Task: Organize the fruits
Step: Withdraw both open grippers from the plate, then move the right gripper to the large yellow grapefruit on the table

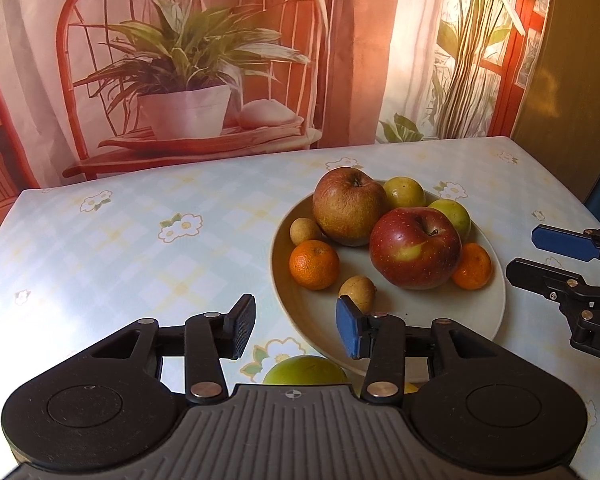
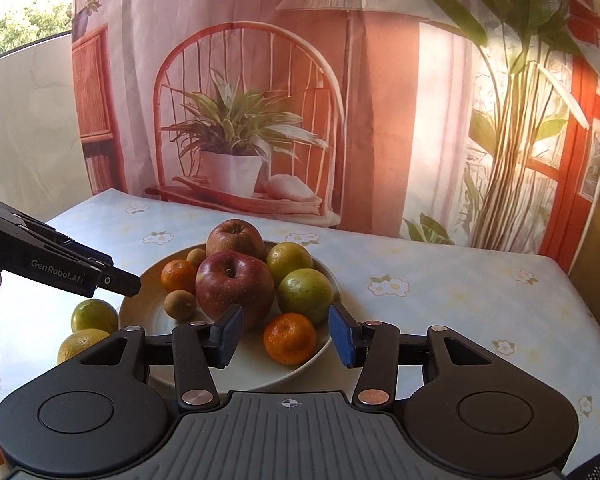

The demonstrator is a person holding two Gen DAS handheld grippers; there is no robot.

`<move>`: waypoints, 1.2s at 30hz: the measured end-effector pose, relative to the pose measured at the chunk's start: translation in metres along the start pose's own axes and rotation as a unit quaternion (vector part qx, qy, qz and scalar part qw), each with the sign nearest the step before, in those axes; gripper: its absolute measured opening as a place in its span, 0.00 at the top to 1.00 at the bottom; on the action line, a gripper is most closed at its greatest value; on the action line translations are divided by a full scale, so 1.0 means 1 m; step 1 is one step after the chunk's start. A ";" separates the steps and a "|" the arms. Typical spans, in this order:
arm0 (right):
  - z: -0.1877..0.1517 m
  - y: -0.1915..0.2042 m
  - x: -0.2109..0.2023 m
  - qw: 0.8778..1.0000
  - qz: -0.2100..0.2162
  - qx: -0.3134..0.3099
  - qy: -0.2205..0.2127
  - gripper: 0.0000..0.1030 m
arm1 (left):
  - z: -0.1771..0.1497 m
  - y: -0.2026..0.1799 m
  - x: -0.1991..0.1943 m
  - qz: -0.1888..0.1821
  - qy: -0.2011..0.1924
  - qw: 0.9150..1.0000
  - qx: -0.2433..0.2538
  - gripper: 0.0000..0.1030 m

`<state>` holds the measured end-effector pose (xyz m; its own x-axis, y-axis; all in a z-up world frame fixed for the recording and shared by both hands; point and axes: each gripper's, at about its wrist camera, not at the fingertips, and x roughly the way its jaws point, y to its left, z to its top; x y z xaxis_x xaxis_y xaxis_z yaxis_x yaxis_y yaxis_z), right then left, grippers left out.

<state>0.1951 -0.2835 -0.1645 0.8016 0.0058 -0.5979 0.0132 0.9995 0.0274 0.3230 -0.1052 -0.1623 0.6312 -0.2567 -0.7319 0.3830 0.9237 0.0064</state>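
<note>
Here both tools hang over the near edge of the plate point(image 1: 496, 312), each with its fingers parted and nothing between them. The left gripper point(image 1: 296, 332) sits above the plate's near-left rim, the right gripper point(image 2: 286, 336) above an orange point(image 2: 290, 338) lying on the plate. Apples, oranges and green fruit are heaped there, probably to gather them in one place. A green fruit point(image 2: 94, 314) and a yellow one point(image 2: 82, 344) lie on the tablecloth point(image 1: 100, 248), just left of the plate, likely next.

"GenRobot.AI" on the left tool point(image 2: 134, 285)
</note>
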 end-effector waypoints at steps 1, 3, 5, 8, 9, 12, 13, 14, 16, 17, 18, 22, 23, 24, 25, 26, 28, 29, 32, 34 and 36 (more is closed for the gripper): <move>-0.001 0.002 -0.004 1.000 0.002 0.002 -0.001 0.57 | -0.002 0.002 -0.003 0.000 -0.001 1.000 -0.001 0.54; -0.003 0.006 -0.011 1.000 0.004 0.005 -0.002 0.57 | -0.006 0.008 -0.012 0.002 -0.003 1.000 -0.003 0.54; -0.005 0.011 -0.017 1.000 0.008 0.010 -0.002 0.57 | -0.012 0.015 -0.021 0.003 -0.003 1.000 -0.007 0.54; -0.009 0.018 -0.029 1.000 0.013 0.017 -0.003 0.56 | -0.022 0.023 -0.034 0.002 -0.003 1.000 -0.014 0.54; -0.011 0.020 -0.033 1.000 0.014 0.018 -0.003 0.56 | -0.026 0.025 -0.039 0.000 -0.003 1.000 -0.015 0.54; -0.018 0.029 -0.045 1.000 0.018 0.019 -0.001 0.55 | -0.039 0.030 -0.052 -0.006 -0.004 1.000 -0.020 0.54; -0.021 0.032 -0.050 1.000 0.020 0.018 0.001 0.54 | -0.044 0.030 -0.056 -0.008 -0.003 1.000 -0.022 0.54; -0.023 0.036 -0.054 1.000 0.023 0.017 0.003 0.53 | -0.047 0.031 -0.058 -0.011 -0.003 1.000 -0.024 0.54; -0.029 0.042 -0.062 1.000 0.029 0.012 0.006 0.52 | -0.055 0.029 -0.063 -0.018 0.000 0.999 -0.028 0.54; -0.031 0.046 -0.065 0.999 0.031 0.008 0.009 0.52 | -0.057 0.028 -0.065 -0.020 0.000 0.999 -0.029 0.54; -0.033 0.049 -0.068 0.999 0.032 0.004 0.011 0.52 | -0.060 0.027 -0.067 -0.023 0.001 0.999 -0.029 0.54; -0.040 0.061 -0.082 0.999 0.041 -0.005 0.013 0.51 | -0.066 0.024 -0.071 -0.028 -0.001 0.999 -0.028 0.54; -0.041 0.063 -0.084 0.999 0.044 -0.005 0.016 0.51 | -0.067 0.023 -0.072 -0.029 -0.001 0.999 -0.029 0.54; -0.042 0.065 -0.086 0.999 0.048 -0.004 0.020 0.50 | -0.068 0.023 -0.072 -0.031 -0.001 0.999 -0.029 0.54; -0.043 0.067 -0.088 0.998 0.054 -0.001 0.024 0.49 | -0.068 0.023 -0.073 -0.032 -0.001 0.999 -0.030 0.54; -0.044 0.069 -0.089 0.998 0.060 -0.001 0.029 0.48 | -0.070 0.022 -0.073 -0.034 0.000 0.999 -0.031 0.54; -0.046 0.074 -0.090 0.997 0.070 -0.007 0.040 0.47 | -0.072 0.022 -0.074 -0.037 0.000 0.999 -0.034 0.54; -0.046 0.076 -0.090 0.996 0.073 -0.009 0.045 0.47 | -0.073 0.022 -0.075 -0.039 0.001 0.999 -0.037 0.54; -0.049 0.084 -0.087 0.994 0.087 -0.020 0.066 0.46 | -0.075 0.023 -0.075 -0.042 0.001 0.998 -0.043 0.54; -0.051 0.089 -0.083 0.992 0.087 -0.031 0.081 0.46 | -0.076 0.023 -0.075 -0.045 0.002 0.998 -0.048 0.54; -0.053 0.093 -0.080 0.992 0.084 -0.037 0.090 0.46 | -0.077 0.023 -0.075 -0.049 0.004 0.997 -0.054 0.54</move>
<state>0.1004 -0.1896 -0.1572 0.6695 0.1719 -0.7226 -0.1617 0.9833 0.0840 0.2326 -0.0425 -0.1600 0.5889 -0.3446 -0.7310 0.3668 0.9200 -0.1382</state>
